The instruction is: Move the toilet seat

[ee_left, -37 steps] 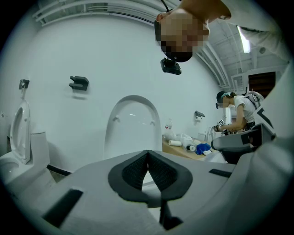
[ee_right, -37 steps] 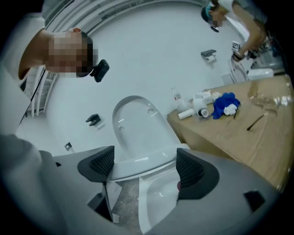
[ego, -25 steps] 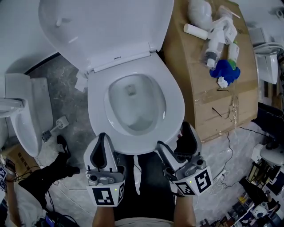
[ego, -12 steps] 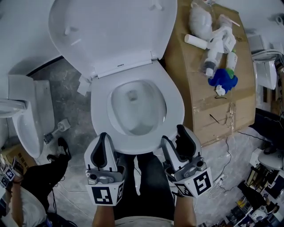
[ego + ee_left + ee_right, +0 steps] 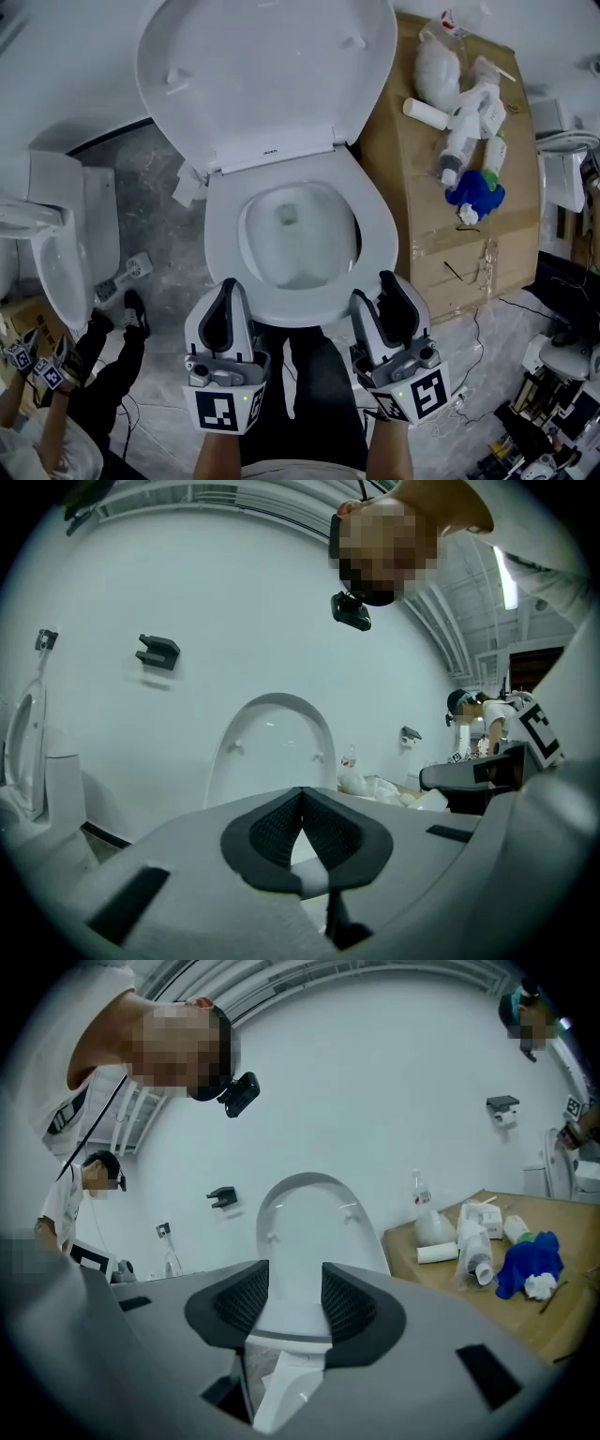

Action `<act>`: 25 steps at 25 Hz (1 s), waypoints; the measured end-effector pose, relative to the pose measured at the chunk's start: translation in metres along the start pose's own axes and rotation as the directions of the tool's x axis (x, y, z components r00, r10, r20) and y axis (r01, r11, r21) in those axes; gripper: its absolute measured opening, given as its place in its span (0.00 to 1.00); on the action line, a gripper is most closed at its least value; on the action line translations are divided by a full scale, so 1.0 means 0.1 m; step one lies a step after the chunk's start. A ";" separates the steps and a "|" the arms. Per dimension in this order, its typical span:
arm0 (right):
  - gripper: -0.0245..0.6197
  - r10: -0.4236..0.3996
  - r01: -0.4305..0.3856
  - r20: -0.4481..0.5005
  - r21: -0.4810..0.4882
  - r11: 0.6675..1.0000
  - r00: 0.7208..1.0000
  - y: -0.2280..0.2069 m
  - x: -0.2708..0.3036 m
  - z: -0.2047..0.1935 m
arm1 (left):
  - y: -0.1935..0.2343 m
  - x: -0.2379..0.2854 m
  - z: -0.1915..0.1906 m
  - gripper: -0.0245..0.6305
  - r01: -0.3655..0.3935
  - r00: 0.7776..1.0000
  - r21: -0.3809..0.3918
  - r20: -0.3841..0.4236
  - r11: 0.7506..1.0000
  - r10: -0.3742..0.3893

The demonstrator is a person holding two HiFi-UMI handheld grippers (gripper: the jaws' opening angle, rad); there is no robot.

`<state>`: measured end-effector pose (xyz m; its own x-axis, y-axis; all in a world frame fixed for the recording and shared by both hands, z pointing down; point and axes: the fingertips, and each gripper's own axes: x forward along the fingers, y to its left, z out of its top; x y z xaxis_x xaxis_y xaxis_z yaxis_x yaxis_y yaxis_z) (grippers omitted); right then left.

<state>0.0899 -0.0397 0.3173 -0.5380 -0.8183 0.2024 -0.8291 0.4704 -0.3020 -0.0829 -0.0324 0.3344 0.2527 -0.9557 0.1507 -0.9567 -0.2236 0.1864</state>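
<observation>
Largest in the head view, the white toilet lid [image 5: 267,75], tipped up and back at 12 o'clock; directly below, the toilet seat [image 5: 378,239], down flat on the bowl at mid-frame; at 3 o'clock of the bowl and just beside it, a brown cardboard box [image 5: 441,253] with tape across its near part; at 9 o'clock, well apart over grey floor, a second white toilet [image 5: 56,262].

Next, the left gripper [image 5: 230,284] at 7 o'clock of the seat, tip close to the near rim; pads [image 5: 272,832] pressed together, pinching nothing.

Then the right gripper [image 5: 373,286] at 5 o'clock of the seat, also close to the rim; has just been closing its jaws, yet holds them apart; pads [image 5: 246,1299] bare, with the seat's near edge and the raised lid visible through the gap; hard to tell whether that edge actually sits between the jaws.

Smallest, on the far end of the box at 1 to 2 o'clock: a clear plastic bag [image 5: 436,66]; white bottles [image 5: 459,141]; a blue cloth [image 5: 476,187], touching the bottles.
</observation>
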 end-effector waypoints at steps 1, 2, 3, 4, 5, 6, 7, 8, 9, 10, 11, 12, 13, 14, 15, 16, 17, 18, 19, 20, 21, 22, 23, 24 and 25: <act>0.32 0.000 0.000 -0.001 0.000 1.000 1.000 0.01 0.00 0.01 | 0.00 0.00 0.01 0.05 -0.001 1.000 -0.002 -0.002 1.000 0.001; 0.32 0.000 0.000 0.000 -0.001 1.000 1.000 0.01 0.01 0.02 | 0.01 0.00 0.02 0.05 -0.001 1.000 -0.002 -0.003 1.000 0.001; 0.32 0.000 0.000 0.003 -0.004 1.000 1.000 0.01 0.03 0.04 | 0.02 0.02 0.03 0.05 0.000 1.000 -0.003 -0.001 1.000 0.000; 0.31 0.000 0.001 0.006 -0.007 1.000 1.000 0.00 0.05 0.06 | 0.03 0.03 0.04 0.05 0.003 1.000 -0.004 0.000 1.000 -0.003; 0.31 -0.002 0.002 0.008 -0.008 1.000 1.000 0.00 0.06 0.07 | 0.04 0.05 0.06 0.05 0.006 1.000 -0.005 0.002 1.000 -0.006; 0.29 -0.004 0.004 0.009 -0.010 1.000 1.000 -0.01 0.06 0.09 | 0.04 0.06 0.07 0.05 0.009 1.000 -0.007 0.003 1.000 -0.009; 0.26 -0.005 0.006 0.011 -0.011 1.000 1.000 -0.02 0.07 0.10 | 0.04 0.07 0.08 0.05 0.012 1.000 -0.008 0.005 1.000 -0.012; 0.25 -0.005 0.006 0.013 -0.014 1.000 1.000 -0.03 0.08 0.12 | 0.05 0.08 0.10 0.05 0.013 1.000 -0.008 0.008 1.000 -0.013; 0.24 -0.006 0.006 0.014 -0.017 1.000 1.000 -0.04 0.10 0.13 | 0.05 0.10 0.11 0.05 0.014 1.000 -0.008 0.010 1.000 -0.014; 0.23 -0.011 0.012 0.016 -0.019 1.000 1.000 -0.05 0.11 0.14 | 0.06 0.11 0.12 0.05 0.015 1.000 -0.008 0.012 1.000 -0.015; 0.22 -0.025 0.025 0.018 -0.017 1.000 1.000 -0.08 0.11 0.15 | 0.06 0.12 0.13 0.05 0.015 1.000 -0.007 0.011 1.000 -0.015; 0.16 -0.044 0.044 0.019 -0.013 0.999 0.999 -0.12 0.11 0.16 | 0.07 0.12 0.14 0.05 0.016 1.000 -0.008 0.010 1.000 -0.016; 0.10 -0.058 0.058 0.020 -0.006 0.998 0.998 -0.16 0.10 0.17 | 0.07 0.12 0.14 0.05 0.016 1.000 -0.009 0.008 1.000 -0.016; 0.10 -0.063 0.063 0.020 -0.001 0.998 0.998 -0.18 0.11 0.18 | 0.08 0.12 0.14 0.05 0.016 1.000 -0.011 0.008 1.000 -0.015; 0.10 -0.062 0.062 0.021 0.000 0.998 0.998 -0.19 0.12 0.19 | 0.09 0.13 0.16 0.05 0.015 1.000 -0.012 0.011 1.000 -0.015; 0.10 -0.057 0.057 0.023 -0.003 0.998 0.998 -0.20 0.15 0.20 | 0.10 0.15 0.17 0.05 0.014 1.000 -0.012 0.013 1.000 -0.014; 0.09 -0.053 0.054 0.025 -0.006 0.999 0.998 -0.20 0.17 0.21 | 0.11 0.16 0.18 0.05 0.014 1.000 -0.012 0.013 1.000 -0.014; 0.09 -0.051 0.051 0.026 -0.008 0.999 0.998 -0.19 0.18 0.22 | 0.11 0.17 0.18 0.05 0.015 1.000 -0.016 0.009 1.000 -0.015; 0.09 -0.051 0.051 0.027 -0.009 0.999 0.998 -0.19 0.19 0.22 | 0.11 0.18 0.18 0.05 0.016 1.000 -0.025 0.001 1.000 -0.016; 0.09 -0.051 0.051 0.027 -0.010 0.999 0.998 -0.19 0.20 0.23 | 0.11 0.19 0.18 0.05 0.016 1.000 -0.037 -0.007 0.999 -0.017; 0.09 -0.051 0.051 0.028 -0.011 0.999 0.998 -0.19 0.22 0.24 | 0.11 0.21 0.18 0.05 0.017 1.000 -0.045 -0.012 0.999 -0.017; 0.08 -0.051 0.051 0.029 -0.012 0.999 0.998 -0.20 0.23 0.25 | 0.11 0.22 0.19 0.05 0.017 1.000 -0.048 -0.012 0.999 -0.018; 0.08 -0.051 0.051 0.030 -0.011 0.999 0.998 -0.20 0.24 0.27 | 0.12 0.23 0.21 0.05 0.017 1.000 -0.049 -0.012 0.999 -0.017; 0.08 -0.051 0.052 0.032 -0.011 0.999 0.998 -0.20 0.26 0.28 | 0.12 0.24 0.22 0.05 0.017 1.000 -0.050 -0.011 0.999 -0.017; 0.08 -0.051 0.052 0.034 -0.010 0.999 0.998 -0.20 0.27 0.30 | 0.13 0.25 0.23 0.05 0.017 1.000 -0.050 -0.010 0.999 -0.018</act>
<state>0.0962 -0.0810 0.3010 -0.4893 -0.8521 0.1859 -0.8574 0.4309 -0.2815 -0.0921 -0.0638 0.3178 0.2711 -0.9496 0.1572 -0.9439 -0.2303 0.2369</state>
